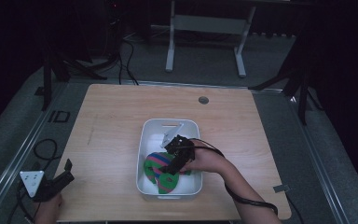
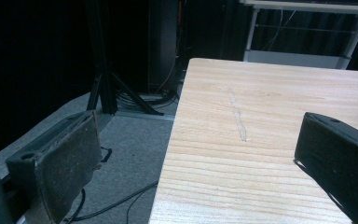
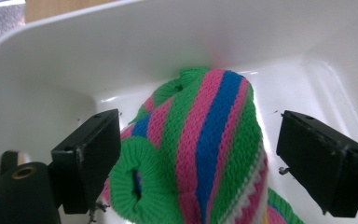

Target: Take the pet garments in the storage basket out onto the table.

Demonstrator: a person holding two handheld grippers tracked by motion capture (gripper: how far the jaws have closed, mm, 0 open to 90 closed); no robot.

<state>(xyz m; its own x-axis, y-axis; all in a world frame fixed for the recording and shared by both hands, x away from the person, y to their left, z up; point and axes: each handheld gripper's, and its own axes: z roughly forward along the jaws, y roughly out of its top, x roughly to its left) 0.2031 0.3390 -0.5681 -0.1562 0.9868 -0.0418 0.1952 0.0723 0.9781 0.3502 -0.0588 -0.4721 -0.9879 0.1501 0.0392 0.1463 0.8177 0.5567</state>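
The right tongs [image 3: 198,154] are seen spread wide, lowered into a white tub [image 1: 145,140] at the middle of the wooden tabletop [image 1: 112,121], their jaws flanking but not gripping a striped knitted sock [image 3: 205,140] lying in the tub. The left tongs [image 2: 196,158] are held released over the tabletop's near-left edge.

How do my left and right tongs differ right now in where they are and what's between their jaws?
The left tongs sit off the wooden table's near-left corner; the right tongs reach into the white plastic bin. Nothing lies between the left tongs' jaws; the right tongs' jaws straddle the striped knitted sock. Both sets of jaws stand open.
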